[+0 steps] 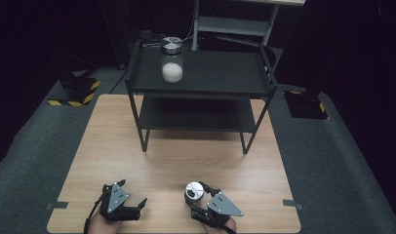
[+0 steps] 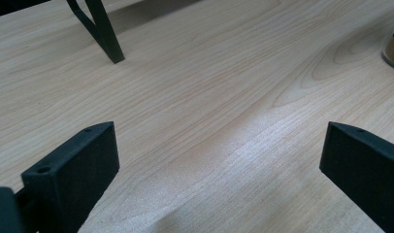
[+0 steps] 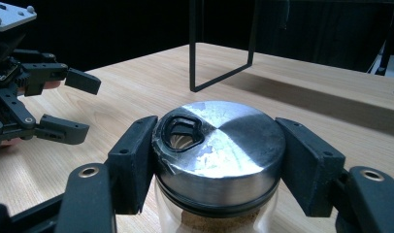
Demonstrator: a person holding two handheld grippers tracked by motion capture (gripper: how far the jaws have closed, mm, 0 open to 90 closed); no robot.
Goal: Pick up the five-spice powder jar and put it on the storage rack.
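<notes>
Two tongs sit at the near edge of the pale wood-grain desk (image 1: 176,156), one in each hand. Right tongs (image 3: 218,160) pinch the metal lid of a small glass jar (image 3: 219,155); its black pads press the lid's rim from both sides, and the jar stands on the desk close to the person. Left tongs (image 2: 219,165) are spread wide with bare wood between the matte black blocks, touching nothing.

Two jars in all: the near one with a brushed steel lid that has a dark shaped opening in its top and a tan, grainy filling below, and a second glass jar (image 1: 172,61) with a similar round lid and white contents, standing far off on the top level of one black metal shelf rack (image 1: 201,83) with two tiers and thin legs.

From above, both jars and the rack's flat dark trays are plain. The right gripper view adds the lid's scuffed sheen, plus the left tongs off to one side. The left gripper view catches one rack leg and an edge of the near jar
</notes>
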